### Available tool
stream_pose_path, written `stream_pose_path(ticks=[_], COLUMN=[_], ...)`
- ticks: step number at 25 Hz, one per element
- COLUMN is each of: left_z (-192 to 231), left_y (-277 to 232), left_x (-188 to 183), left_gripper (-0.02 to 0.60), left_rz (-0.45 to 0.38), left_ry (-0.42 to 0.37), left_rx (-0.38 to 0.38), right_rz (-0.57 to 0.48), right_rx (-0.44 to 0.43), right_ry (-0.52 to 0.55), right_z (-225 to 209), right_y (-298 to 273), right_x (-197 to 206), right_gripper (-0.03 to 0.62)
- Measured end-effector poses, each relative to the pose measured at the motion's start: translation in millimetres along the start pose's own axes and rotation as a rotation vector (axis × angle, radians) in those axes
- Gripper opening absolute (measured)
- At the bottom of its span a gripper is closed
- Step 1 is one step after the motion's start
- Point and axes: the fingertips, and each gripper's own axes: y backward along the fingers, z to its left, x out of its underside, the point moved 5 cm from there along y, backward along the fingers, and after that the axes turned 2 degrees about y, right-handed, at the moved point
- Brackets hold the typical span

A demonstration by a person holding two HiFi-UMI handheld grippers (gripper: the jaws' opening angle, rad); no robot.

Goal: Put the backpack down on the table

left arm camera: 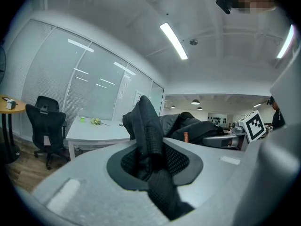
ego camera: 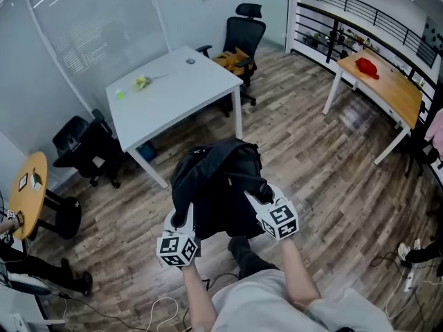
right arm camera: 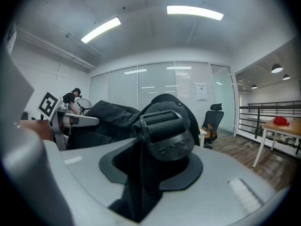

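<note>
Head view: the backpack (ego camera: 218, 182) hangs over the floor (ego camera: 332, 158), just short of the bench's (ego camera: 173, 92) near edge. It is carried between the left gripper (ego camera: 183, 218) and the right gripper (ego camera: 261, 194).

Left gripper view: the fingers (left arm camera: 84, 178) are pinched on a mesh strap (left arm camera: 153, 140).

Right gripper view: the fingers (right arm camera: 235, 173) are clamped on a strap just below its buckle (right arm camera: 165, 135).

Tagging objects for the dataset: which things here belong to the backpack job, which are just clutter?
Job: backpack, left tongs, right tongs (both gripping it), white table.
Lying about: black office chair, wooden table, red object, round yellow table.
</note>
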Motion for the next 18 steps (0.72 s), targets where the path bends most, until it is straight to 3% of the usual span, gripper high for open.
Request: stream_pose_path(ticks=[18], left_z=[106], left_y=[-191], left_x=[-63], left_gripper=[0.078], left_rz=[0.021], left_ry=[-0.005], left_rx=[0.065], right_rz=[-0.001], right_rx=[0.035], right_ry=[0.0], right_z=[-100], right_y=[-193], right_x=[-53], right_gripper=[0.124])
